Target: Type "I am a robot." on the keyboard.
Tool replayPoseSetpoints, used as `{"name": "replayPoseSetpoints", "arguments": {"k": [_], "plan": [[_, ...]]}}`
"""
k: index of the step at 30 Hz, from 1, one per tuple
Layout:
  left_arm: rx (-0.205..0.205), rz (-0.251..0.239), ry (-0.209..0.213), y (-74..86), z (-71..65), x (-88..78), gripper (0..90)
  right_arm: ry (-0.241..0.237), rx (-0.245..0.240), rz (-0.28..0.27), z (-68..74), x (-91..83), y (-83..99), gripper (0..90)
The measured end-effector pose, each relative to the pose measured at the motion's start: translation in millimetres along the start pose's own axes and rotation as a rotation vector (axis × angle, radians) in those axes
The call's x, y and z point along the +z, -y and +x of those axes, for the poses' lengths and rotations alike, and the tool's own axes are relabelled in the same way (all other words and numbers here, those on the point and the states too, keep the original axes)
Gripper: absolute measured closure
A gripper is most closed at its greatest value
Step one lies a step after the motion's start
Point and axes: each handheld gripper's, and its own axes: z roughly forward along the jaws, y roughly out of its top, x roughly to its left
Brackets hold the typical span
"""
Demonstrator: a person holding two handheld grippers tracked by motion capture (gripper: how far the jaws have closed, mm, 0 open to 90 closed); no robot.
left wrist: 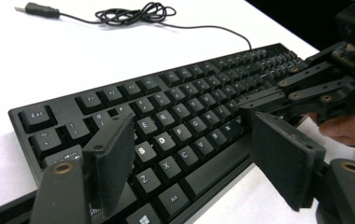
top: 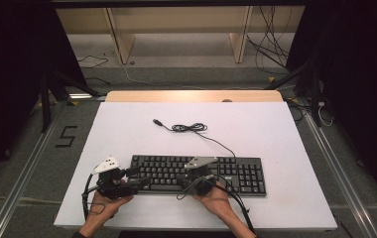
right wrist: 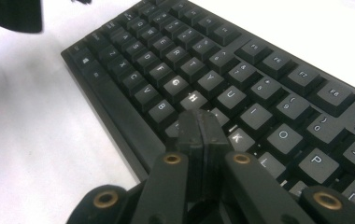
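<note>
A: What is the right gripper (right wrist: 199, 122) doing?

B: Its jaws are pressed together with nothing between them, making one narrow tip. That tip is hovering over, or perhaps touching, the keyboard (right wrist: 213, 70) around the J key (right wrist: 213, 117); I cannot tell whether it is pressing. Pressed together like that, I judge it is being used as a single finger for poking one key without catching its neighbours.

A: And the left gripper (left wrist: 189, 149)?

B: Its jaws are standing spread, holding nothing. The left end of the keyboard (left wrist: 166, 130) is lying under and ahead of them, with the S, D and X keys in the gap between the two pads. It is hanging above the keys, not pinching them.

A: Why spread there?

B: Probably it is either readying to steady that end of the board or just waiting out of the way. Ahead of it and to its right, the right gripper (left wrist: 255, 106) is coming in over the middle rows.

A: Where is the cable?

B: The cable (top: 191, 128) is lying bunched on the table (top: 285, 134) beyond both grippers, well apart from them, its plug (top: 157, 121) loose, so nothing is tugging the keyboard (top: 199, 173) while the left gripper (top: 133, 177) and right gripper (top: 189, 179) are working at its near edge.
</note>
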Motion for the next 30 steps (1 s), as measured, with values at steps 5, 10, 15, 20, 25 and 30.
{"name": "replayPoseSetpoints", "arguments": {"k": [5,10,15,20,25,30], "plan": [[-0.001,-0.015,0.005,-0.1,-1.4,-1.6,29.8,0.005,-0.002,0.009,0.2,1.5,1.0,90.0],[0.001,-0.022,0.008,-0.1,-2.2,-2.3,29.3,0.008,-0.001,0.011,0.7,2.8,2.0,90.0],[0.000,-0.024,0.009,0.3,-3.1,-2.7,28.8,0.015,-0.009,0.017,0.9,4.5,3.9,90.0],[0.001,-0.025,0.007,1.0,-3.1,-3.7,28.1,0.018,-0.002,0.015,1.2,4.3,3.8,90.0],[-0.001,-0.023,0.003,1.4,-2.1,-3.9,27.6,0.005,0.018,0.006,-0.8,2.4,3.0,83.9],[-0.002,-0.022,0.000,1.6,-1.6,-3.7,26.4,-0.023,0.047,-0.025,-2.4,-4.1,1.1,70.1]]}}
